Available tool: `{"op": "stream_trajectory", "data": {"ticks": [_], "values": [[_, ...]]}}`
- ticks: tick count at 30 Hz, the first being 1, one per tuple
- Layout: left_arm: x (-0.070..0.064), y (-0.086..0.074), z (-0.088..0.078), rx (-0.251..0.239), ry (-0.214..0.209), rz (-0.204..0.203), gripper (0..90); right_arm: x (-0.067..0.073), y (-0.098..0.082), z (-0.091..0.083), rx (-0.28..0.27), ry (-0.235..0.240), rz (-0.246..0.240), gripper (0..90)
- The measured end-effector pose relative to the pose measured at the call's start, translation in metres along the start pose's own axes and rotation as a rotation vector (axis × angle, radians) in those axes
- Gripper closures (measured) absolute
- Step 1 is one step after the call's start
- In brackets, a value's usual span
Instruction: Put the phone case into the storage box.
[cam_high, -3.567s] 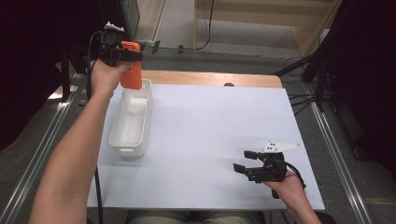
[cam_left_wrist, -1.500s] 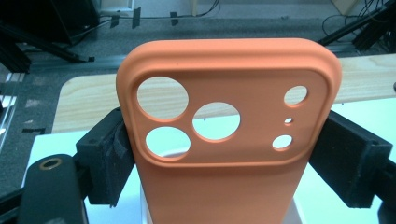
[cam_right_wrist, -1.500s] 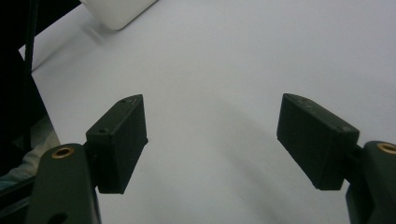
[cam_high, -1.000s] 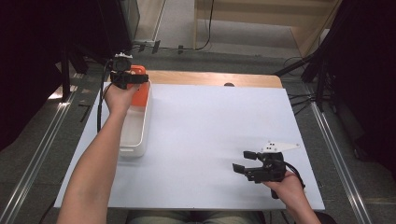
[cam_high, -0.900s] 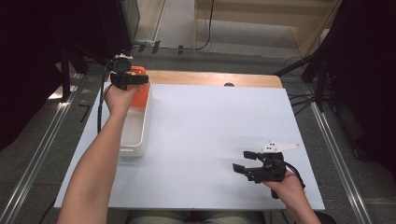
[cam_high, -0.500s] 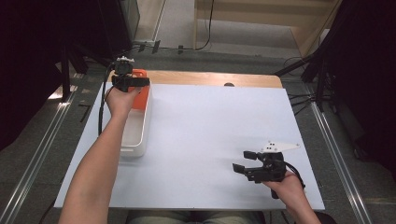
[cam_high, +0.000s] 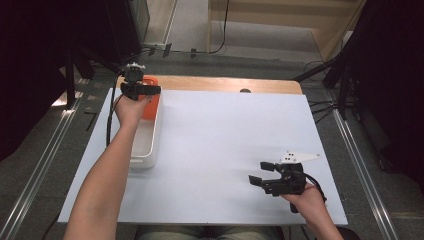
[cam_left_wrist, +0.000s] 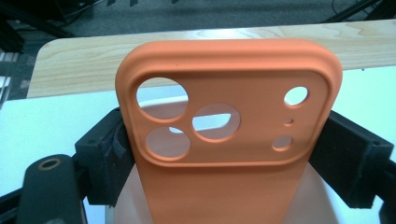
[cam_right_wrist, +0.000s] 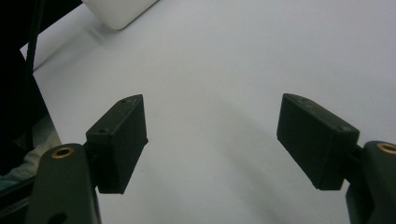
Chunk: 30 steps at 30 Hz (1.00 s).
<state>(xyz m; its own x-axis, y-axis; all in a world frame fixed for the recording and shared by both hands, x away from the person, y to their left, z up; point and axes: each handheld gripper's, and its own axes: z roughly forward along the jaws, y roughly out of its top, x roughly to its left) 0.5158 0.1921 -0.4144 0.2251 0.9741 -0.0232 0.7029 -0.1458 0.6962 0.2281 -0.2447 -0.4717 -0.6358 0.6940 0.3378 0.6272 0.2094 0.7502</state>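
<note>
An orange phone case (cam_high: 150, 104) with camera cut-outs stands upright at the far end of a white tray (cam_high: 145, 161). My left gripper (cam_high: 141, 90) is shut on it. In the left gripper view both black pads press the sides of the case (cam_left_wrist: 224, 60), and my left gripper (cam_left_wrist: 226, 140) holds it with the camera end pointing away. Whether the case touches the tray floor is hidden by the hand. My right gripper (cam_high: 261, 173) rests low over the white table sheet at the near right. Its jaws stand wide open, and my right gripper (cam_right_wrist: 212, 140) has nothing between them.
The white sheet (cam_high: 225, 130) covers a wooden table whose far edge (cam_high: 225, 84) shows bare. The tray's near corner (cam_right_wrist: 116, 11) lies far off to the upper left in the right gripper view. Metal rails and dark stands flank the table.
The left hand has come down and forward with the orange case, from above the tray's far end to low at it. The right hand has not moved.
</note>
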Motion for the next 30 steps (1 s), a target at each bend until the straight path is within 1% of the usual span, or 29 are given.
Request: {"op": "stream_trajectory", "data": {"ticks": [1,8,12,15,17,18,19,23,24,26,30], "values": [[-0.0001,-0.0001,0.0004,-0.001,-0.001,-0.005,14.8,-0.0002,0.0000,-0.0002,-0.001,0.000,-0.001,23.1],[0.0009,0.0000,0.0001,0.002,-0.003,-0.006,14.7,0.0000,-0.0002,-0.0003,-0.005,0.000,0.001,23.2],[0.0013,-0.0001,0.0003,0.002,-0.009,-0.001,14.5,0.0000,-0.0001,-0.0003,-0.003,0.000,0.000,23.1],[0.0010,-0.0005,0.0005,0.002,-0.012,0.012,14.3,0.0000,-0.0001,-0.0003,-0.003,-0.001,-0.001,23.1],[-0.0013,-0.0007,0.0004,-0.010,0.011,0.025,14.0,0.0000,-0.0001,-0.0003,-0.003,0.000,-0.001,23.1],[-0.0026,-0.0006,-0.0003,-0.017,0.026,0.042,13.5,0.0001,-0.0001,-0.0004,-0.003,0.001,-0.002,23.1],[-0.0033,-0.0002,-0.0010,-0.025,0.027,0.041,12.7,0.0001,0.0000,-0.0003,-0.002,0.002,-0.003,23.1],[-0.0008,0.0024,-0.0044,-0.048,-0.004,0.009,9.7,0.0001,-0.0001,-0.0002,-0.002,0.002,-0.004,23.1],[0.0005,0.0028,-0.0048,-0.049,-0.022,-0.002,9.8,0.0001,0.0000,-0.0002,-0.002,0.002,-0.004,23.2],[0.0017,0.0035,-0.0056,-0.046,-0.019,-0.002,9.7,0.0004,-0.0001,-0.0003,-0.002,0.005,-0.004,23.1],[0.0041,0.0055,-0.0093,-0.039,-0.040,-0.010,9.7,0.0003,-0.0002,-0.0003,-0.001,0.006,-0.004,23.2]]}}
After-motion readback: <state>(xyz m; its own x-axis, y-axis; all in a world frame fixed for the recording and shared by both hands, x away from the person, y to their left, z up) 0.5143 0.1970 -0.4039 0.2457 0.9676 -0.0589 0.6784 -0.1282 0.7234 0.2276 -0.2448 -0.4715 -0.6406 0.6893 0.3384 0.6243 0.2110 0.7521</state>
